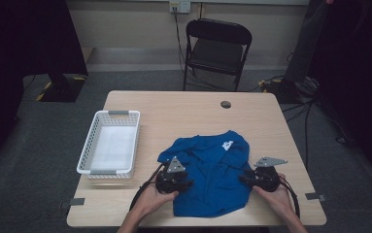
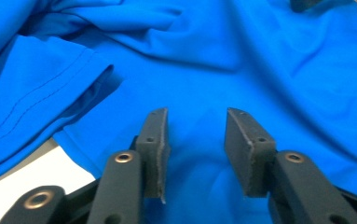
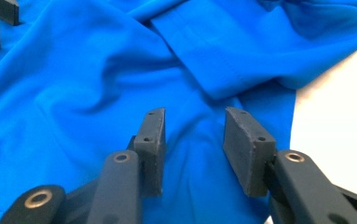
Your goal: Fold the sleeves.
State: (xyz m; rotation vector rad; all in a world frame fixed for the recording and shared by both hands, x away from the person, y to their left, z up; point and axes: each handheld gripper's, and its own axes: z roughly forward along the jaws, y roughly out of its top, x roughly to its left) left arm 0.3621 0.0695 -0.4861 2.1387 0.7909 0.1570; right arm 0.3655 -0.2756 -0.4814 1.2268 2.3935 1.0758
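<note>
A crumpled blue shirt (image 1: 212, 170) with a small white print (image 1: 228, 144) lies on the near middle of the wooden table (image 1: 183, 109). My left gripper (image 1: 186, 183) rests at the shirt's left side, my right gripper (image 1: 244, 178) at its right side, and they point toward each other. In the left gripper view, the left gripper (image 2: 197, 112) has its jaws apart just over the blue cloth (image 2: 241, 65), beside a folded hem (image 2: 50, 88). The right gripper (image 3: 195, 112) also has its jaws apart over the cloth (image 3: 97, 84). Neither pair of pads pinches any fabric.
A white slotted basket (image 1: 89, 145) stands on the left of the table, with nothing in it. A cable hole (image 1: 226, 104) sits near the far edge. A black folding chair (image 1: 217, 46) stands behind the table. Bare tabletop (image 3: 334, 107) shows right of the shirt.
</note>
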